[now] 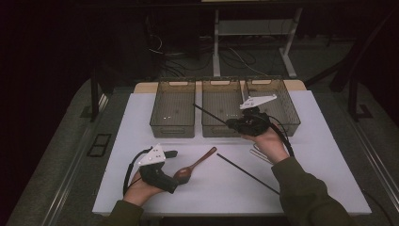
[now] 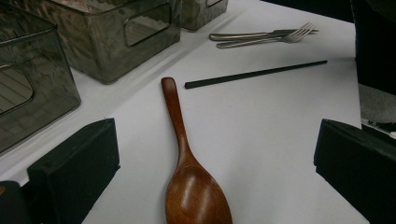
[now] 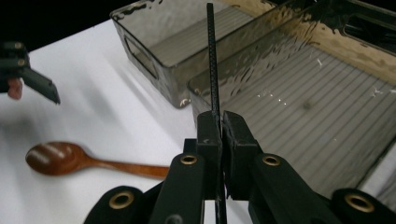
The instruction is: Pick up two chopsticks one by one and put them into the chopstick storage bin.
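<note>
1. Chopstick [image 3: 213, 60], black and thin, is what we hold: the right tool [image 3: 221, 122] has its jaws pressed together on it, and the stick runs on past the jaws toward the far side.
2. From the high view we see this chopstick [image 1: 210, 114] slanting out to the left of the right tool [image 1: 235, 124], raised off the worktop [image 1: 141, 122] in front of the middle bin [image 1: 221, 110].
3. Our right hand [image 1: 268, 143] carries that tool just near of the bins, right of centre.
4. Three smoky see-through bins stand in a row along the far edge of the worktop: a left bin [image 1: 173, 107], the middle one, and a right bin [image 1: 277, 103].
5. A second black chopstick [image 1: 247, 173] lies flat on the worktop, running on a slant from the centre toward the near right, apart from the held one.
6. A wooden spoon [image 2: 189, 172] lies on the worktop with its bowl near us and its handle pointing away; the left tool [image 2: 217, 158] has its jaws spread wide, one on each side of the bowl, not touching it.
7. Our left hand [image 1: 141, 188] holds that tool at the near left of the worktop.
8. A metal fork [image 2: 268, 37] lies with another piece of metal cutlery, which we cannot identify, beyond the second chopstick, close to our right hand.
</note>
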`<state>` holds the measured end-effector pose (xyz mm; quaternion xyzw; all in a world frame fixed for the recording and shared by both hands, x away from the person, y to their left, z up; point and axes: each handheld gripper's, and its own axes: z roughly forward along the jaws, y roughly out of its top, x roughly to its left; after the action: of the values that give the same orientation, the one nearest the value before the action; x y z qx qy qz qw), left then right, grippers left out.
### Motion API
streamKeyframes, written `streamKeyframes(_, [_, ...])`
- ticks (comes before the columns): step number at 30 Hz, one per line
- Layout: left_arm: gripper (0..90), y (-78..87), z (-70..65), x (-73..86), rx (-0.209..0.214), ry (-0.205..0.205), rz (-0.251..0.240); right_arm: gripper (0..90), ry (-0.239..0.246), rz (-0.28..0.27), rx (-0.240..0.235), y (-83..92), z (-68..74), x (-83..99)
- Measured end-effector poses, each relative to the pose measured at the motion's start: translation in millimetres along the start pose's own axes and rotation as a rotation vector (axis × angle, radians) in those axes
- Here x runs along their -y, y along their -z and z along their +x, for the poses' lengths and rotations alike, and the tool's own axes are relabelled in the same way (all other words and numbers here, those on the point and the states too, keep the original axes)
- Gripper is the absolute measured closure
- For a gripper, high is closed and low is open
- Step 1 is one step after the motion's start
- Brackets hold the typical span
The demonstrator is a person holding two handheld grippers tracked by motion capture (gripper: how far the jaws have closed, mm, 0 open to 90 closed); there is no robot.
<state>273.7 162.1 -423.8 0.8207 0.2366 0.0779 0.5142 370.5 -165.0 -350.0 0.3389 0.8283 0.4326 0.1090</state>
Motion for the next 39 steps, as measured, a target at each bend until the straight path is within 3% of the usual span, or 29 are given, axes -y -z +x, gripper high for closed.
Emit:
streamKeyframes(24, [0.0, -0.4, -0.7, -1.1, 0.001, 0.01, -0.012, 85.0, -0.025, 0.022, 0.031, -48.4, 2.1, -48.4])
streamKeyframes(39, [0.0, -0.7, -1.5, -2.0, 0.008, 0.0, -0.017, 85.0, -0.036, 0.079, 0.052, -97.9, 6.8, -76.8])
